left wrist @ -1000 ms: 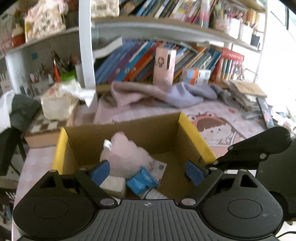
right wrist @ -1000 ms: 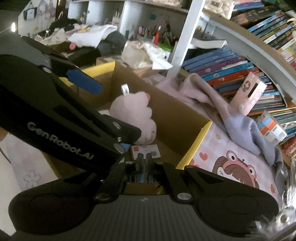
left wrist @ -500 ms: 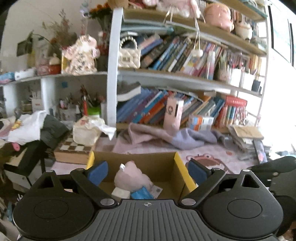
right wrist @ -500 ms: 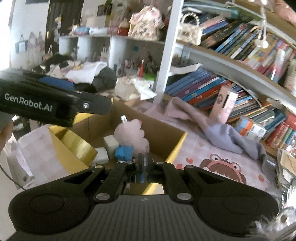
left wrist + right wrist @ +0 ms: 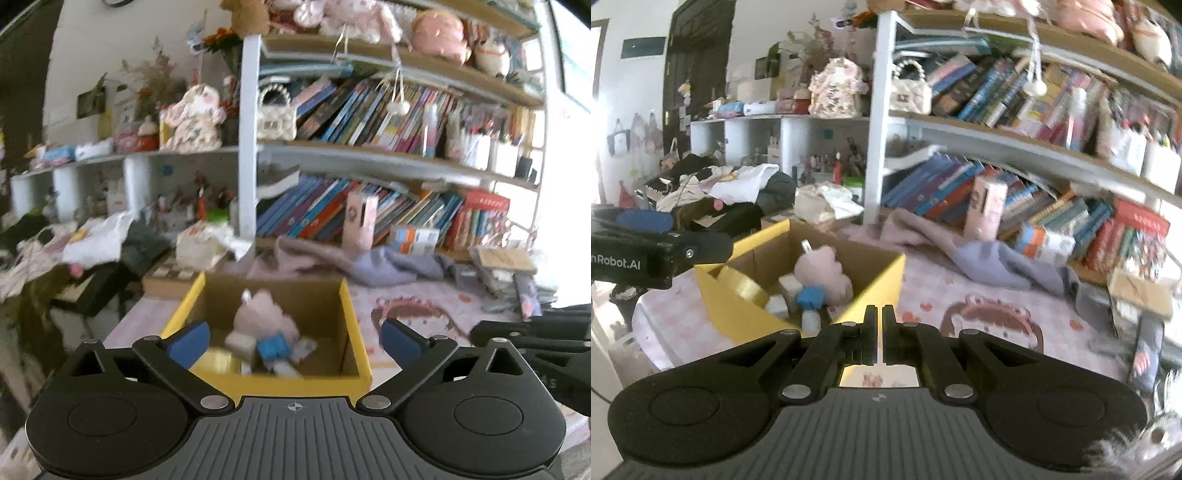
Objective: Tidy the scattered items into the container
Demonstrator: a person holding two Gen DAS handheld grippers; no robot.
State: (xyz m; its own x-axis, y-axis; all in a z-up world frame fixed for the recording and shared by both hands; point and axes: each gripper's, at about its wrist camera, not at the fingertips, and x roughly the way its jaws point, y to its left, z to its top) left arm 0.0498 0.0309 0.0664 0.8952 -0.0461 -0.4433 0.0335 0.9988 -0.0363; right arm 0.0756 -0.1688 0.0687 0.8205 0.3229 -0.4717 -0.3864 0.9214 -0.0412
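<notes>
White "nRobot.AI" lettering, start cut off, on left claw [image 5: 646, 221] body; nothing else legible.

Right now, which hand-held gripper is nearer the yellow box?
Left, by a small margin. The left hand-held gripper faces the yellow box squarely, open, near its front wall. The right hand-held gripper sits shut off the box's right corner.
</notes>
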